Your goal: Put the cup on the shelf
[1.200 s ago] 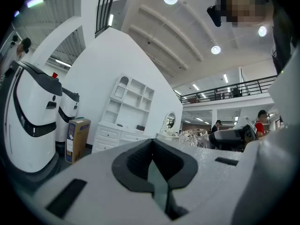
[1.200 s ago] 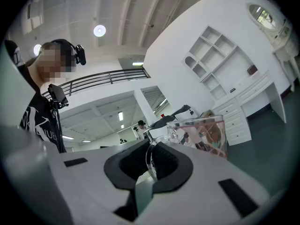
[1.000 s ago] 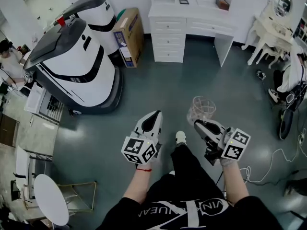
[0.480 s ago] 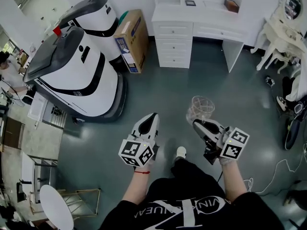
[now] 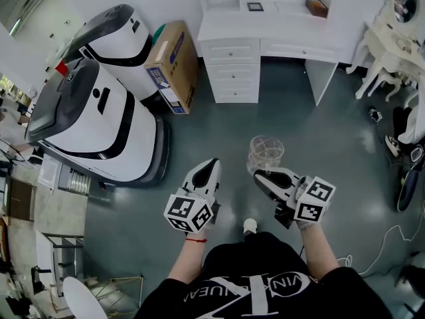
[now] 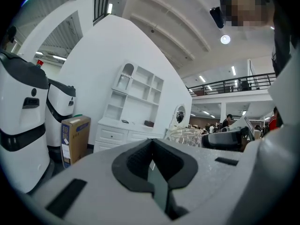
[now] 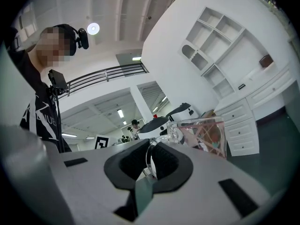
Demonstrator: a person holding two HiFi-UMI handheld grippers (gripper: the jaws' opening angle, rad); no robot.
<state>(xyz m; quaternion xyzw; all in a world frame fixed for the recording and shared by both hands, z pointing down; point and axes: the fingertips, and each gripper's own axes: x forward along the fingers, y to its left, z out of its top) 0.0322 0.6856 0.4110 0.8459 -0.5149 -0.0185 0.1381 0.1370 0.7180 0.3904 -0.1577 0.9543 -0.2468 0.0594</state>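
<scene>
Fingers [image 7: 123, 165] of the right gripper [image 5: 261, 176] pinch the cup [image 5: 266, 153] handle at centre; the left gripper [image 5: 211, 163] fingers are pressed together, empty.

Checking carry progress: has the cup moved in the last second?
Yes. The cup, held by the right claw, is nearer the white drawers than a second ago.

floor [image 5: 219, 131] teal, glossy | white drawer desk [image 5: 265, 32] | cardboard box [image 5: 171, 55]
</scene>
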